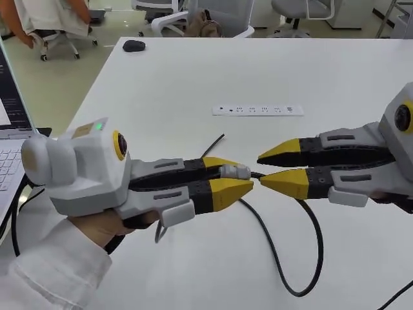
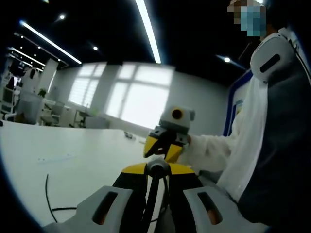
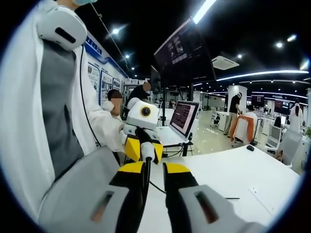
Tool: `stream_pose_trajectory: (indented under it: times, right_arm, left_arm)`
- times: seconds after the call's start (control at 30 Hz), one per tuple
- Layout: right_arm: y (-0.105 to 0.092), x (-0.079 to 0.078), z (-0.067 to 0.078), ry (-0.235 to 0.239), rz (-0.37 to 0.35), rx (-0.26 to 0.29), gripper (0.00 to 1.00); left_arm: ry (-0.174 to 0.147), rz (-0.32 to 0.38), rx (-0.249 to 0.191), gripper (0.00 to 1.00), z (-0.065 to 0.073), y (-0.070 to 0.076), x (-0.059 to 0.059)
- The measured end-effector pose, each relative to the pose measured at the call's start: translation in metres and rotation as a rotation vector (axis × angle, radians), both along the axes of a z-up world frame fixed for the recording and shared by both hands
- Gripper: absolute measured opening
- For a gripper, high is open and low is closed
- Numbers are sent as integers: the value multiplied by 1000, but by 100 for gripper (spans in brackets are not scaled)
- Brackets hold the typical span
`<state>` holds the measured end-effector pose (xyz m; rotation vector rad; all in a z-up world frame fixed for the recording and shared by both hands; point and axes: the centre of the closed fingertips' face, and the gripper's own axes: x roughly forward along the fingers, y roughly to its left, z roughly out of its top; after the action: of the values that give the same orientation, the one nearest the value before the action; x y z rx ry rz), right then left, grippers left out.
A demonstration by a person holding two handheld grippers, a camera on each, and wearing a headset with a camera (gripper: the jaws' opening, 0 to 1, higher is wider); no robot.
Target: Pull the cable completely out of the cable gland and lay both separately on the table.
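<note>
Slack first: cable (image 1: pixel 274 258) lies in a loop on the near side of the bench (image 1: pixel 193 77), running under both tools. If that loop snags on a tool body mid-pull, the pull goes off-axis and the cable likely binds in the seal. Left tongs (image 1: pixel 244 174) are clenched on the cable gland (image 1: pixel 233 172), held above the bench. It's a small round part, so I'd expect it to roll or pop out under load. Right tongs (image 1: pixel 259 169) sit nose-to-nose with it. Their tips stand wider apart than the cable leaving the gland between them, so released, no pinch yet. Closing this close risks nipping the gland itself, or a weak hold that slips along the jacket. Cable is not out of the gland, and neither part is laid down. Beyond the tongs a free cable end points toward the power strip (image 1: pixel 258 110); a hard yank could whip it. Mouse (image 1: pixel 133 46) at far edge, no risk.
</note>
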<state>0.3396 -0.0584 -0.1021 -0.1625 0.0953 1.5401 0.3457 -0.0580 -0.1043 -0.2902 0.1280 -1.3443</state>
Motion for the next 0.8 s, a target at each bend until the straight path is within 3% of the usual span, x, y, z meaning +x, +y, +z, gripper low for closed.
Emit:
stream_pose_trajectory:
  times: [0.13, 0.33, 0.5, 0.8]
  right_arm:
    - [3, -1, -1, 5, 10, -2, 13]
    - [5, -5, -5, 33, 31, -10, 3]
    - [5, -3, -8, 15, 22, -17, 2]
    - [6, -3, -7, 26, 26, -19, 2]
  left_arm:
    - [-7, -1, 0, 17, 1, 0, 0]
    - [-10, 4, -13, 17, 3, 0, 2]
    - [-8, 7, -18, 17, 4, 0, 3]
    - [-3, 6, -29, 17, 5, -1, 3]
